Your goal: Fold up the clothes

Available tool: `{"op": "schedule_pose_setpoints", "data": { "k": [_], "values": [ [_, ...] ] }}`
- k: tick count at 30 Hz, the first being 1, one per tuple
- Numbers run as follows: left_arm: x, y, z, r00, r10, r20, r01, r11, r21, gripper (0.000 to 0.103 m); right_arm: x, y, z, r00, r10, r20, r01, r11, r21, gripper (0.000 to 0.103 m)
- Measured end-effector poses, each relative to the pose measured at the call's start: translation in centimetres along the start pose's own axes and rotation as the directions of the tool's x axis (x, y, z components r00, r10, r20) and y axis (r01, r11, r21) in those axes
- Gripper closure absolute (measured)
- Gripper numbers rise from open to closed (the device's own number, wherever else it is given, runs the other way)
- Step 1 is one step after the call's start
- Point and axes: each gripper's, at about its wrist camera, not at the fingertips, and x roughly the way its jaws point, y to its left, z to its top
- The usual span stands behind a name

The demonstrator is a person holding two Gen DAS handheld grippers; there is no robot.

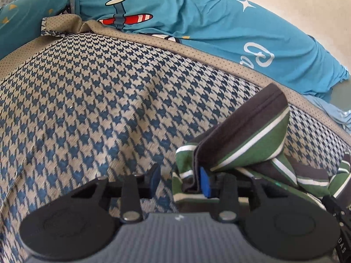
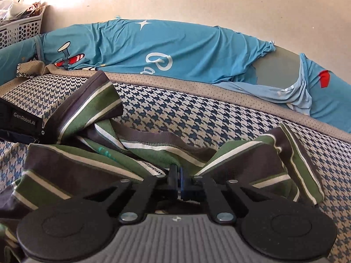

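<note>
The green, grey and white striped knit garment (image 2: 92,153) lies bunched on the houndstooth-patterned bed cover (image 1: 87,100). The right hand-held gripper (image 2: 178,182) is clamped on its fabric; the left hand-held gripper (image 1: 179,179) stands parted, one pad touching a fold. Open cover stretches leftward; a blue printed cloth (image 2: 197,50) bounds the far edge.

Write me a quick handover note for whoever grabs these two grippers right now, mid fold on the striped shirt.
Left gripper: open, with the dark cuffed edge of the striped garment lying against its right finger, not clamped.
Right gripper: shut on the green, grey and white striped garment near a printed label.
The garment lies bunched on the houndstooth cover, one cuffed end raised on each side. A blue printed cloth lies behind it along the wall, and a white basket sits in the far corner.
Done: garment picked up on one side. Left: close the left gripper on its edge, spread the garment flat, fold it.
</note>
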Motion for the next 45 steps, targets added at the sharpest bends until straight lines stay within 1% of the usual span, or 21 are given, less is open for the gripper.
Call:
{"op": "schedule_pose_setpoints", "data": {
  "k": [2, 5, 7, 11, 14, 17, 19, 22, 25, 27, 29, 30, 31, 33, 34, 37, 39, 40, 41, 43, 45],
  "values": [
    [-0.1, -0.2, -0.5, 1.0, 0.004, 0.009, -0.004, 1.0, 0.024, 0.066, -0.1, 0.3, -0.7, 1.0, -0.006, 0.003, 0.006, 1.0, 0.017, 0.098],
    [-0.2, -0.4, -1.2, 1.0, 0.008, 0.023, -0.01, 0.998, 0.06, 0.065, -0.1, 0.5, -1.5, 1.0, 0.0, -0.015, 0.001, 1.0, 0.029, 0.095],
    [-0.2, -0.6, -1.7, 0.999, 0.011, 0.032, -0.014, 0.996, 0.083, 0.065, 0.0, 0.8, -2.1, 1.0, -0.011, -0.016, 0.011, 1.0, 0.02, 0.095],
    [-0.4, -0.9, -2.7, 0.999, 0.016, 0.051, -0.023, 0.991, 0.13, 0.061, -0.2, 1.3, -2.6, 1.0, -0.02, -0.016, 0.02, 1.0, -0.023, 0.094],
    [-0.6, -0.9, -3.1, 0.998, 0.009, 0.058, -0.017, 0.99, 0.137, 0.058, -0.9, 1.1, -2.7, 0.999, -0.007, -0.038, 0.006, 1.0, -0.016, 0.094],
    [-1.2, -0.3, -3.2, 0.998, -0.016, 0.053, 0.01, 0.995, 0.097, 0.053, -2.0, 0.8, -2.8, 0.998, 0.019, -0.059, -0.019, 1.0, -0.003, 0.094],
    [-1.5, 0.0, -3.4, 0.999, -0.02, 0.05, 0.016, 0.996, 0.083, 0.051, -3.0, 0.5, -2.6, 0.997, 0.04, -0.059, -0.039, 0.999, 0.016, 0.093],
    [-2.0, 0.4, -3.7, 0.999, -0.019, 0.044, 0.015, 0.997, 0.075, 0.047, -4.2, 0.0, -2.6, 0.995, 0.069, -0.075, -0.066, 0.997, 0.041, 0.086],
    [-2.2, 0.4, -3.6, 1.0, 0.002, 0.022, -0.003, 0.998, 0.065, 0.045, -5.1, -0.4, -2.9, 0.99, 0.092, -0.103, -0.086, 0.994, 0.061, 0.082],
    [-2.4, 0.4, -3.6, 1.0, 0.015, 0.007, -0.015, 0.998, 0.059, 0.044, -5.5, -0.7, -3.1, 0.988, 0.098, -0.12, -0.091, 0.994, 0.064, 0.081],
    [-2.6, 0.4, -3.6, 1.0, 0.028, -0.009, -0.028, 0.998, 0.053, 0.042, -6.0, -1.0, -3.1, 0.987, 0.111, -0.119, -0.103, 0.992, 0.069, 0.081],
    [-2.6, 0.4, -3.5, 0.999, 0.035, -0.016, -0.034, 0.998, 0.05, 0.042, -6.2, -1.2, -3.0, 0.987, 0.117, -0.112, -0.109, 0.991, 0.075, 0.078],
    [-2.8, 0.3, -3.5, 0.999, 0.042, -0.022, -0.041, 0.998, 0.048, 0.042, -6.4, -1.5, -2.9, 0.988, 0.119, -0.102, -0.111, 0.99, 0.081, 0.073],
    [-3.4, -0.1, -3.6, 0.998, 0.059, -0.005, -0.058, 0.996, 0.067, 0.042, -6.6, -2.2, -2.5, 0.989, 0.124, -0.081, -0.117, 0.989, 0.09, 0.067],
    [-3.6, -0.1, -3.2, 0.999, 0.042, 0.012, -0.043, 0.997, 0.063, 0.042, -6.6, -2.7, -2.3, 0.989, 0.129, -0.069, -0.123, 0.988, 0.092, 0.064],
    [-4.2, -0.3, -1.8, 0.998, -0.009, 0.064, 0.005, 0.999, 0.053, 0.037, -6.3, -4.4, -1.5, 0.991, 0.126, -0.035, -0.122, 0.986, 0.111, 0.063],
    [-4.6, -0.5, -0.9, 0.994, -0.042, 0.099, 0.037, 0.998, 0.047, 0.029, -5.8, -5.4, -0.7, 0.992, 0.127, -0.007, -0.125, 0.983, 0.134, 0.063],
    [-4.8, -0.6, -0.5, 0.992, -0.058, 0.116, 0.053, 0.998, 0.045, 0.023, -5.5, -5.9, -0.3, 0.992, 0.128, 0.007, -0.128, 0.981, 0.144, 0.063],
    [-4.6, -0.9, 0.1, 0.989, -0.072, 0.127, 0.067, 0.997, 0.047, 0.02, -5.2, -6.2, 0.1, 0.991, 0.13, 0.022, -0.132, 0.98, 0.149, 0.063],
    [-4.1, -1.7, 1.1, 0.986, -0.105, 0.128, 0.1, 0.994, 0.044, 0.019, -4.4, -6.7, 0.9, 0.99, 0.134, 0.047, -0.14, 0.978, 0.154, 0.061],
    [-3.2, -2.7, 2.0, 0.981, -0.157, 0.112, 0.153, 0.987, 0.049, 0.018, -3.5, -7.0, 1.4, 0.986, 0.155, 0.052, -0.162, 0.97, 0.18, 0.058]
  ]
}}
